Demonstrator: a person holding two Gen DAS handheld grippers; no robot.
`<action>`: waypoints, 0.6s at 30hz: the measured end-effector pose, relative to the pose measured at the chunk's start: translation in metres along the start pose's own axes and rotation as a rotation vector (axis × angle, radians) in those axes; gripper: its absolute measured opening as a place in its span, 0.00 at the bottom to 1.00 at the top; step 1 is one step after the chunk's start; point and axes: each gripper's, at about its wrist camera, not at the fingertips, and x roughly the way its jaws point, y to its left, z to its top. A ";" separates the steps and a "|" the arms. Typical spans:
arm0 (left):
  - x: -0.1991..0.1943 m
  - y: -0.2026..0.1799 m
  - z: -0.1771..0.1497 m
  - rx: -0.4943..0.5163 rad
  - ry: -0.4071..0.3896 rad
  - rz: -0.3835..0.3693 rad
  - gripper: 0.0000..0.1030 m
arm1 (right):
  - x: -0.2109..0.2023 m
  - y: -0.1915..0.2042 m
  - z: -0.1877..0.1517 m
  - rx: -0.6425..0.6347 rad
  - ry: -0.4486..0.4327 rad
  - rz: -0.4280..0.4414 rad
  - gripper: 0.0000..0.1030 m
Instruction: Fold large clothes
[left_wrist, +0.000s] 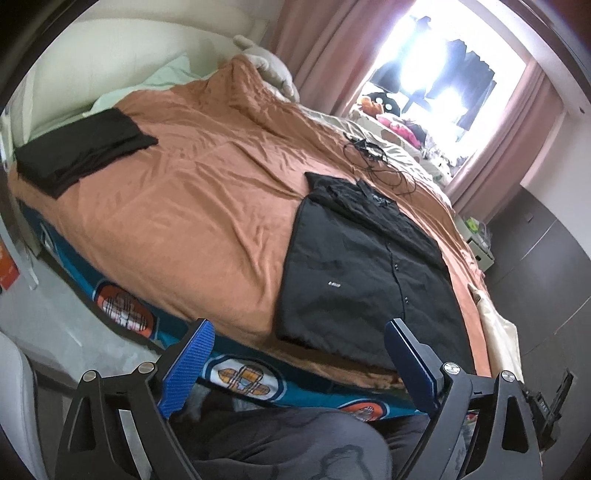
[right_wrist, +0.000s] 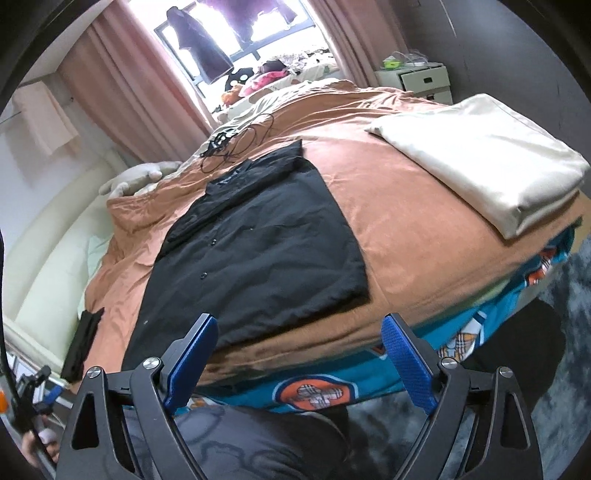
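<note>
Both views, bottom of frame: left hand-held gripper (left_wrist: 299, 360) and right hand-held gripper (right_wrist: 301, 356) gape wide, nothing between the pads. Just beyond, centre frame: black shirt (right_wrist: 255, 243) lies flat on the bed (left_wrist: 177, 206), sides apparently folded in. Soft, light, limp; likely to sag. Best pinched at the two near hem corners. Farther off: cables (right_wrist: 240, 146).
</note>
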 end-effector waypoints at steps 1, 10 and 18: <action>0.001 0.004 -0.001 -0.006 0.005 -0.005 0.88 | -0.001 -0.004 -0.002 0.011 -0.003 0.003 0.88; 0.031 0.026 -0.010 -0.040 0.057 -0.059 0.67 | 0.018 -0.033 -0.014 0.111 0.008 0.046 0.75; 0.096 0.030 -0.002 -0.079 0.135 -0.108 0.55 | 0.066 -0.056 0.002 0.208 0.043 0.074 0.60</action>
